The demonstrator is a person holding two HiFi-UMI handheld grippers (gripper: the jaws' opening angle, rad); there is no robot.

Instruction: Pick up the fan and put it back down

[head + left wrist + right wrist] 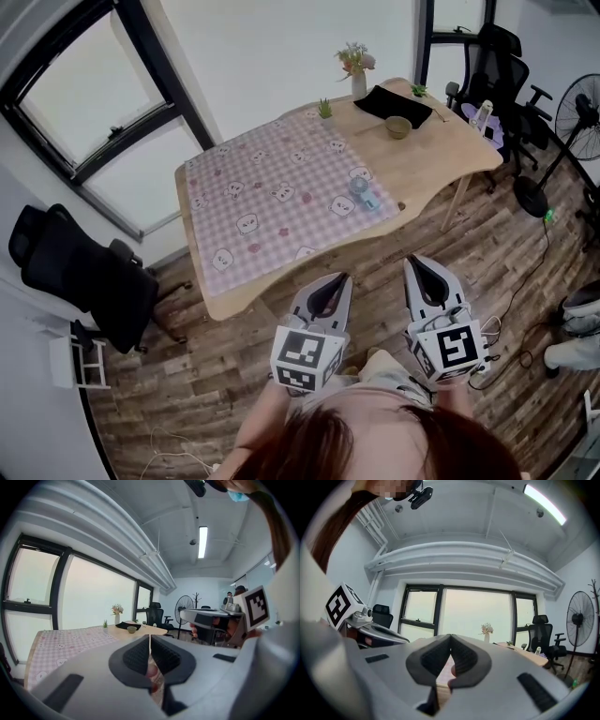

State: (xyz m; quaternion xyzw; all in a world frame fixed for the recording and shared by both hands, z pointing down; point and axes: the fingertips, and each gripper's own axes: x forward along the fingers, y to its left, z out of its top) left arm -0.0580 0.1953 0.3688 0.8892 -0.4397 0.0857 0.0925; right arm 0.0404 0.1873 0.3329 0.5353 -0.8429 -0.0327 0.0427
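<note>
Hair (375, 448) crowds the bottom edge; left gripper (339, 279) and right gripper (418, 266), 2 claws closed, empty (standing fan (576, 111) half cut off).

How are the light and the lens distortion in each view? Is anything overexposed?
Head view: even daylight, the pale wooden table bows slightly. Left gripper view: strong fisheye with dark round border, the wide black-framed window washed out white. Right gripper view: same fisheye, window overexposed, long ceiling lamp glares.
</note>
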